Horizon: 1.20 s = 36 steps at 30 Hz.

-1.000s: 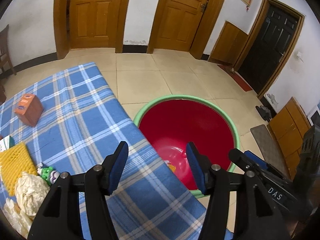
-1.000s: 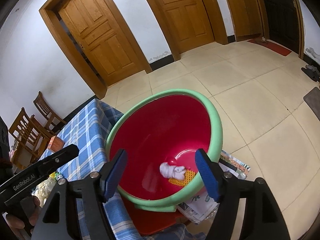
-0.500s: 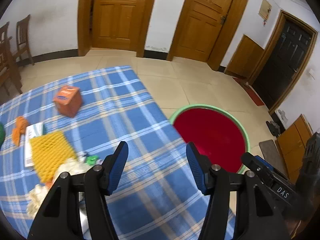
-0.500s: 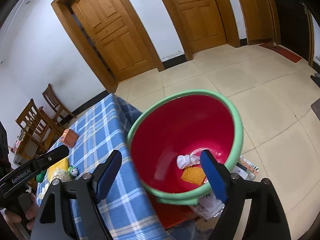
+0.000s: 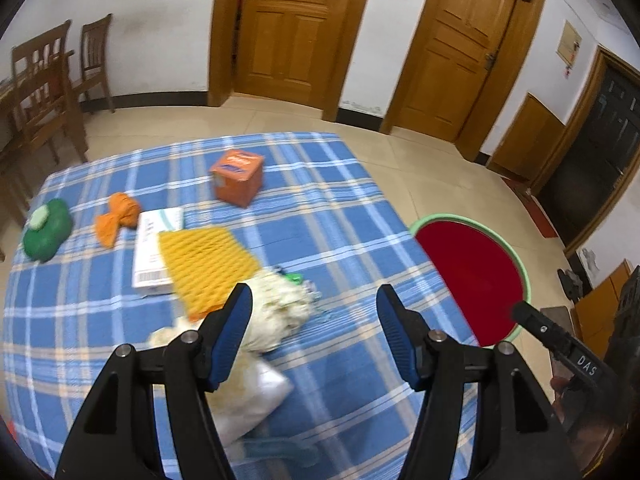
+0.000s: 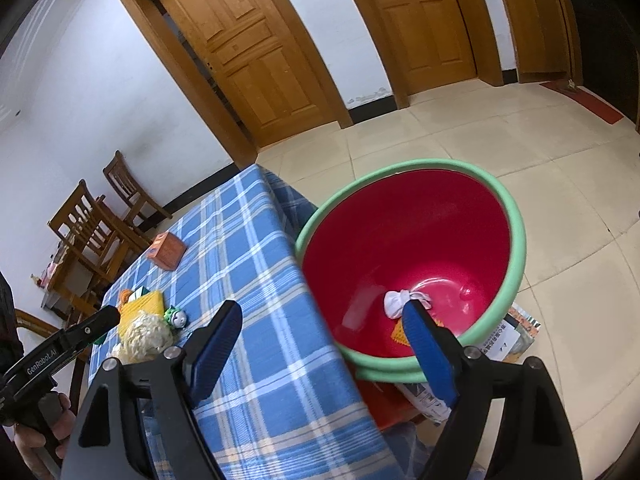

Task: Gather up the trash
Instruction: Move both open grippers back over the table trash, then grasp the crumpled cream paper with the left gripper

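While the left gripper (image 5: pixel 314 334) hangs over the blue plaid tablecloth (image 5: pixel 344 208), its jaws are opening and nothing sits between them — only cloth shows in the gap. A crumpled cream paper wad (image 5: pixel 280 312) lies at about nine o'clock from the gap, partly hidden behind the left blue pad. Beyond it, toward eleven o'clock, a yellow mesh sheet (image 5: pixel 206 258) rests over a white box (image 5: pixel 150 248); farther off are an orange scrap (image 5: pixel 116 222), a green lump (image 5: pixel 46 232) and an orange carton (image 5: pixel 238 176). At two o'clock stands the red basin (image 5: pixel 472 276) with its green rim, just off the table edge.

The right gripper (image 6: pixel 320 348) is spread wide and empty. At one o'clock the basin (image 6: pixel 400 240) holds a knotted white scrap (image 6: pixel 396 304) and a yellow mesh piece (image 6: pixel 398 334), just behind the right pad.
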Motion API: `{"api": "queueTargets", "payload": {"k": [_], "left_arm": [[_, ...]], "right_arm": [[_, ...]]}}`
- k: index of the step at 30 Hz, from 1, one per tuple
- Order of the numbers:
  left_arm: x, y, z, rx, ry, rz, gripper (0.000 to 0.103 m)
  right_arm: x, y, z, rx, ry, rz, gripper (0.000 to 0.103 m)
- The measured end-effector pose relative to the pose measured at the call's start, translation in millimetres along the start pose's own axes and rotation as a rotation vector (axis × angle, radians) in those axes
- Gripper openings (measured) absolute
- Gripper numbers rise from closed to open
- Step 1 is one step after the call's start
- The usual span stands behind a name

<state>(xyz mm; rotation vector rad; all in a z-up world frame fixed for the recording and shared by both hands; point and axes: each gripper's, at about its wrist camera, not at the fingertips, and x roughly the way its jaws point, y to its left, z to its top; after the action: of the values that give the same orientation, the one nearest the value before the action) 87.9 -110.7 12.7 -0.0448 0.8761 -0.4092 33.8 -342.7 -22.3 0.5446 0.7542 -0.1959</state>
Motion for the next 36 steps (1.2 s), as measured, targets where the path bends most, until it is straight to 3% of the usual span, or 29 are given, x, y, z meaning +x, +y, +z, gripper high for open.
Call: {"api": "queueTargets", "payload": {"k": [14,23,27,36], "left_arm": [[-3.2,54.2,-26.9,-0.086,0.030,0.108,0.068],[9.6,72.0,-43.3,-0.155,0.079,0.073,0.067],[12.5,74.0,-44.4,-0.171,0.079,0.036,0.050],[7.4,84.3,-44.1,-0.208,0.058,-0.012,0.027]], "right_arm": [[-1.6,17.4,-8.0,-0.038,0.023,0.021,0.084],[0.5,28.3,-11.1,-0.058,0.038,0.024,0.084],[1.4,32.6,-12.4,-0.066,0.044,0.024,0.084],[7.2,44.1,-14.5,-0.091,0.063,0.032,0.084]]}}
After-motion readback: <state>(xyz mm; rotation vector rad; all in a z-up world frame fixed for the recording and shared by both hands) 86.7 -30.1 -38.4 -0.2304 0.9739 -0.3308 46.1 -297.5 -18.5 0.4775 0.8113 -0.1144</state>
